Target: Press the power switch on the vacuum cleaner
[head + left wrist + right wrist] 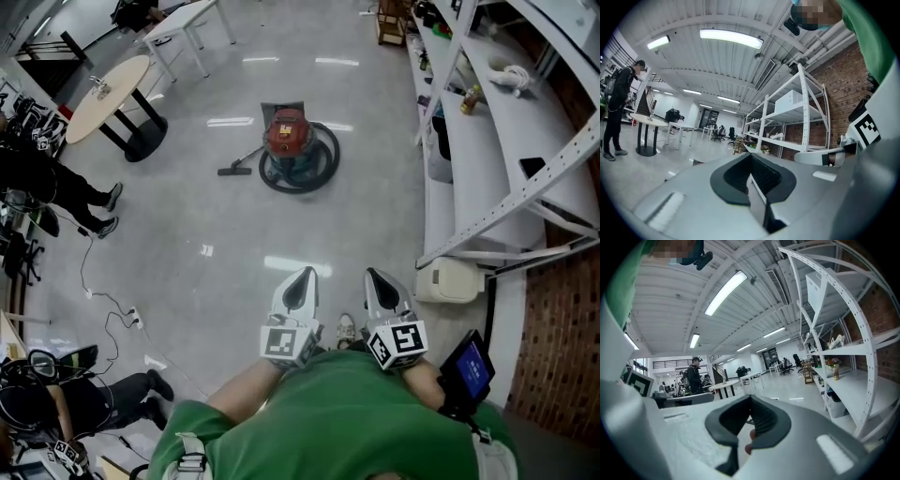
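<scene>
the vacuum cleaner (287, 136) stands on the floor (234, 244) at 12 o'clock, well ahead of the left gripper (302, 279) and right gripper (379, 279), which are side by side. a shelf rack (487, 150) runs along 2 o'clock. a round bench (108, 94) stands at 10 o'clock, a person (52, 183) at 9 o'clock.

Your head camera looks steeply down from above your shoulders: your green shirt (337, 422) fills the bottom edge, the left gripper (302, 281) and right gripper (380, 281) sit just above it, and the vacuum cleaner (288, 136) lies well off at upper centre. Each gripper camera rides close behind its own jaws, which fill the lower half of its frame, and faces forward across the hall, tilted up toward the ceiling. All three views share the white shelving (487, 141) (797, 126) (843, 357) at right and the round table (108, 98) (647, 123) (723, 385) at left.
</scene>
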A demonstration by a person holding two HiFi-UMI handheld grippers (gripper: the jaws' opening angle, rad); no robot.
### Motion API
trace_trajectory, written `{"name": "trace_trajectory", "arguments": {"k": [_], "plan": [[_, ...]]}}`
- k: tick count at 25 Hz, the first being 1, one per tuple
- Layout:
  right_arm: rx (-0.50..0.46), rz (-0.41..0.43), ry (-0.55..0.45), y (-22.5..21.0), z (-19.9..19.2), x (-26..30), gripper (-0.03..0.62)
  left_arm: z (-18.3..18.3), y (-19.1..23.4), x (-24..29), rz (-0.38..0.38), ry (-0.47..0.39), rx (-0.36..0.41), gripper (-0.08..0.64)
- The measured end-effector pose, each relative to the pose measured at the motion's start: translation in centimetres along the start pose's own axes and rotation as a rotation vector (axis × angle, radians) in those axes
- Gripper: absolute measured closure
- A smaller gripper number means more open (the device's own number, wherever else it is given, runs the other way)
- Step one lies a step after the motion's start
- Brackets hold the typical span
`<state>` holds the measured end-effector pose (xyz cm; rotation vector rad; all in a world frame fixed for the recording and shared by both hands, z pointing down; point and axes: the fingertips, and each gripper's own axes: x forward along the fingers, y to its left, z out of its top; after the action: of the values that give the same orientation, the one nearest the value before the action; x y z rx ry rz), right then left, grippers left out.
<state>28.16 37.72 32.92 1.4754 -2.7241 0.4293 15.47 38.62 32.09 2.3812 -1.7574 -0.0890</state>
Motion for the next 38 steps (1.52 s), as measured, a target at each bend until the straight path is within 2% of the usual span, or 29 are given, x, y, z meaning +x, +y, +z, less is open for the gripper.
{"name": "trace_trajectory", "arguments": {"k": [4,9,17,28,38], "plan": [[0.001,0.02,0.002,-1.2,0.7,1.7,0.592,0.6,0.4,2.0,0.022,-0.009,0.003,0.554],[0.008,0.05,0.009,-5.1,1.1,5.3,0.592,0.2,0.7,6.6,0.065,-0.01,0.011,0.554],[0.018,0.09,0.041,-5.3,1.0,9.9,0.592,0.5,3.9,9.1,0.118,0.0,0.002,0.554],[-0.011,0.101,0.063,-5.0,2.1,20.4,0.592,1.5,12.2,15.6,0.124,-0.012,-0.014,0.554],[-0.036,0.093,0.074,-2.0,3.7,30.8,0.592,4.0,21.8,20.2,0.118,-0.021,-0.033,0.554]]}}
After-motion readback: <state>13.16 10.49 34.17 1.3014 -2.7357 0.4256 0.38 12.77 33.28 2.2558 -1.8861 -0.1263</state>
